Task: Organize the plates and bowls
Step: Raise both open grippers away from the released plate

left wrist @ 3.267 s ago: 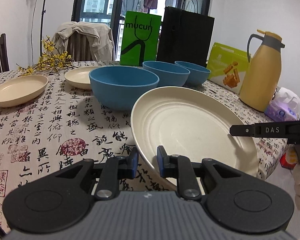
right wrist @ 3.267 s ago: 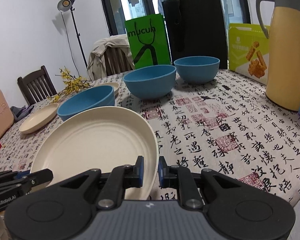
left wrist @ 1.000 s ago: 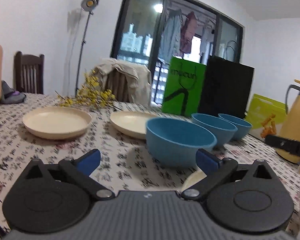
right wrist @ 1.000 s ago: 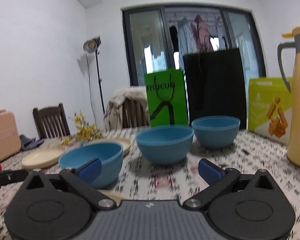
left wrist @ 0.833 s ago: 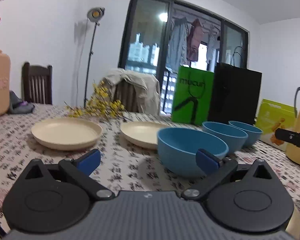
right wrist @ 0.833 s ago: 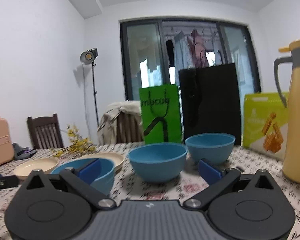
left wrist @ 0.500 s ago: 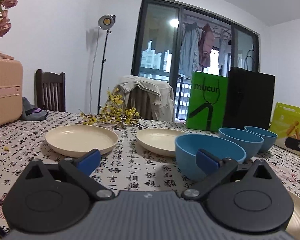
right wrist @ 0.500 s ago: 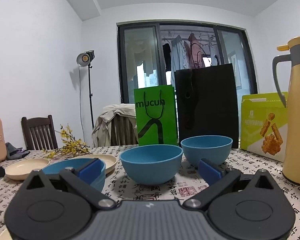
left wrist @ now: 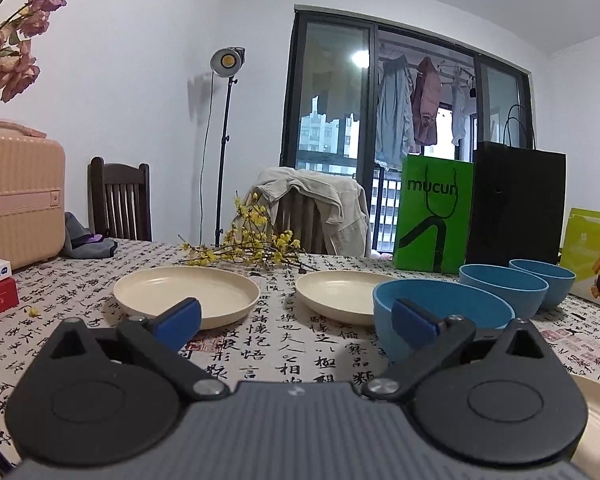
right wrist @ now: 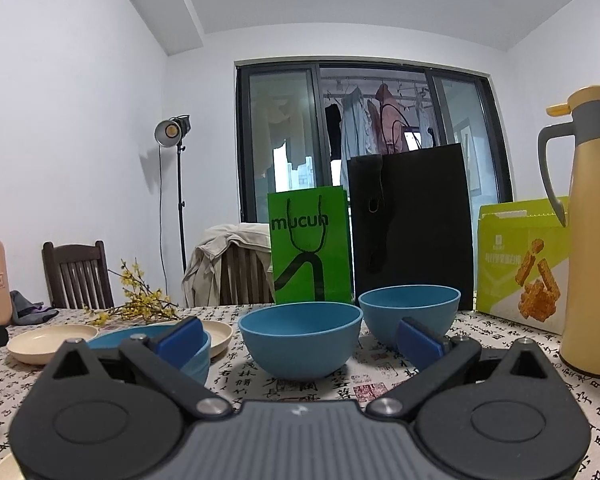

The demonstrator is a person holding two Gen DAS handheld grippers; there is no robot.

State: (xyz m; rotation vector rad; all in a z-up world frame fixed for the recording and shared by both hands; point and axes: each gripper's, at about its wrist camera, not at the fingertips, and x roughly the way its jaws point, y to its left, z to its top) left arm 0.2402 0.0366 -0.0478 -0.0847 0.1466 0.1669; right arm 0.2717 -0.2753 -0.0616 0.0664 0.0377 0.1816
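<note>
Both grippers hover low over the worktop (left wrist: pixel 260 344), which is covered in a cloth printed with calligraphy. The left gripper (left wrist: pixel 296 318) has its blue-padded fingers (left wrist: pixel 178 318) spread wide and holds nothing; ahead of it lie two cream plates, the left plate (left wrist: pixel 186 294) just beyond the left finger and the middle plate (left wrist: pixel 336 292) further back between the fingers. The nearest blue bowl (left wrist: pixel 440 316) stands right behind the right finger, with two more blue bowls (left wrist: pixel 504 286) in a row beyond it, and the edge of a third cream plate (left wrist: pixel 596 428) shows at the lower right. The right gripper (right wrist: pixel 300 336) is likewise wide open and empty; a blue bowl (right wrist: pixel 300 336) sits between its fingers (right wrist: pixel 180 336), well ahead of them, another blue bowl (right wrist: pixel 410 306) stands behind the right finger, and a further one (right wrist: pixel 196 354) is partly hidden by the left finger.
</note>
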